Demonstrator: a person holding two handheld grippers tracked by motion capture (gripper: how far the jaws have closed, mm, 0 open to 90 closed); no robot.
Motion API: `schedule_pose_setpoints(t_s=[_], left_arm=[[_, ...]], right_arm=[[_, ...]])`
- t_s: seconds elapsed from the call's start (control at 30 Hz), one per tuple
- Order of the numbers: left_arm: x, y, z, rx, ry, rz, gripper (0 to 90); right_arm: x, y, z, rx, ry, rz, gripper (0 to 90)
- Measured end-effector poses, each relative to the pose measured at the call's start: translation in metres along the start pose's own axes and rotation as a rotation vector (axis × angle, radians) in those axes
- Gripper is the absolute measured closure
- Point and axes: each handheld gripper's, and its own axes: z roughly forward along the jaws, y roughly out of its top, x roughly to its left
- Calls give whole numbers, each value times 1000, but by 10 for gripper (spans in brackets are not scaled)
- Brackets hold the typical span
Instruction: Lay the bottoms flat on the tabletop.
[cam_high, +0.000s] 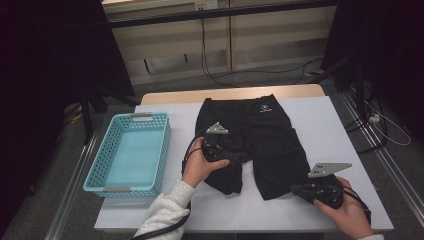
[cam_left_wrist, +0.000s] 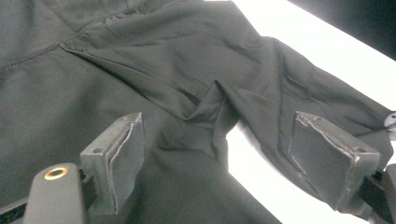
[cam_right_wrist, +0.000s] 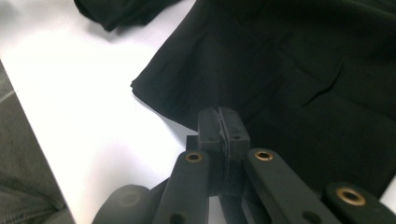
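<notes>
The left claw (cam_left_wrist: 219, 154) is hovering wide apart over the black shorts (cam_high: 260, 140), while the right claw (cam_right_wrist: 223, 128) is pinching their hem.

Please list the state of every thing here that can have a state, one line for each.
black shorts: spread flat on the table, one leg bunched at the crotch.
blue basket: upright, empty.
left gripper: fingers open over the crotch.
right gripper: fingers shut at the leg hem; grip on fabric unclear.
</notes>
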Motion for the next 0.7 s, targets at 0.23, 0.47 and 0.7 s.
schedule_pose_setpoints(t_s=[0.23,0.47,0.7], left_arm=[[-1,0,0,3,-1,1,184],[-1,0,0,5,-1,-1,183],[0,0,-1,9,4,-4,183]], right_arm=[[-2,-10,-13,14,-14,-8,895],[-4,-20,-23,28,-26,3,895],[-4,-22,-23,28,-32,-15,817]])
